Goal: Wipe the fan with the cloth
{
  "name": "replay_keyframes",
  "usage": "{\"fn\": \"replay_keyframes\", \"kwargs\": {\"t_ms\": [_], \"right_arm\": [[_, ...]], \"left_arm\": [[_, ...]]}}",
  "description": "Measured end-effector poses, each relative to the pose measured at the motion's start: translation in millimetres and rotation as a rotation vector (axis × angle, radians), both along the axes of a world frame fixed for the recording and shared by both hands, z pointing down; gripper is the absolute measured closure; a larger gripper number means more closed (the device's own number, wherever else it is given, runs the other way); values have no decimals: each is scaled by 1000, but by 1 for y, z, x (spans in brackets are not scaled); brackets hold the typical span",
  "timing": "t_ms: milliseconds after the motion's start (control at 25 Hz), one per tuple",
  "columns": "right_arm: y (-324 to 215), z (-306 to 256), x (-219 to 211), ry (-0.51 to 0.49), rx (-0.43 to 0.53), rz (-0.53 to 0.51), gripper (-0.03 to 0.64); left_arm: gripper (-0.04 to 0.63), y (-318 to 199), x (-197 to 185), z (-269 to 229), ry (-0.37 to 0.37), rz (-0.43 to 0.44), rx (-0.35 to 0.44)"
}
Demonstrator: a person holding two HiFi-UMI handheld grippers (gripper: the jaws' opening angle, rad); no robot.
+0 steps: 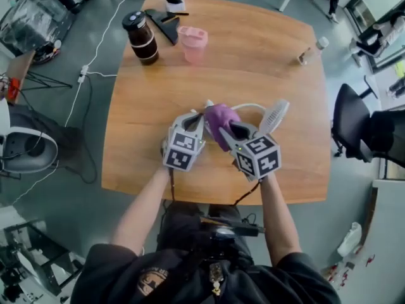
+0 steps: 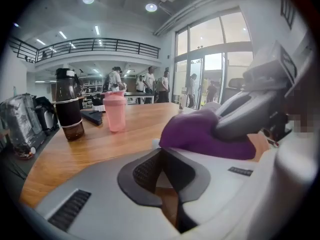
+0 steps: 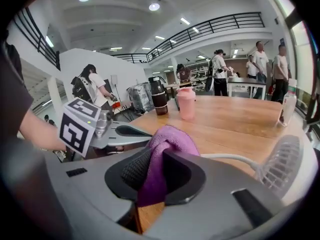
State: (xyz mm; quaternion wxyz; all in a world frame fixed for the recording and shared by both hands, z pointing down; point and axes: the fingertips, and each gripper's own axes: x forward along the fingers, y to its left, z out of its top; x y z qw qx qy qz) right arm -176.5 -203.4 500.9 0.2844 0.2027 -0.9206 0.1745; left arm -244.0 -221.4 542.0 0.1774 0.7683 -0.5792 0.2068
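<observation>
Confirmed in right gripper view only: right gripper [image 3: 150, 171] clamped on purple cloth [image 3: 170, 139]. Confirmed in left gripper view: left gripper [image 2: 161, 160] closed, empty. Located from head view: white fan [image 1: 273, 118] lying on table [image 1: 253, 56], just right of cloth.

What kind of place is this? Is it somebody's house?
Probably not a house: it looks like a big open office or workshop hall. There is an upstairs balcony railing, tall glass doors, and an office chair beside the wooden table.
</observation>
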Motion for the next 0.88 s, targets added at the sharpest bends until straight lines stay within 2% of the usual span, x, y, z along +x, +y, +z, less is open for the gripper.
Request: {"fn": "replay_keyframes", "kwargs": {"t_ms": [80, 200, 320, 440, 640, 880], "right_arm": [[-11, 7, -5, 22, -33, -12, 537], [-29, 18, -24, 46, -66, -30, 537], [-57, 23, -44, 52, -80, -3, 537], [-69, 20, -47, 66, -64, 26, 537], [-23, 22, -17, 26, -58, 11, 537], [41, 69, 21, 70, -187, 2, 537]], "left_arm": [[594, 5, 6, 1, -13, 14, -6], [594, 11, 9, 4, 17, 17, -27], [594, 11, 9, 4, 29, 8, -36], [594, 8, 7, 2, 22, -10, -25], [594, 8, 6, 5, 28, -34, -36], [594, 7, 6, 7, 17, -36, -35]]}}
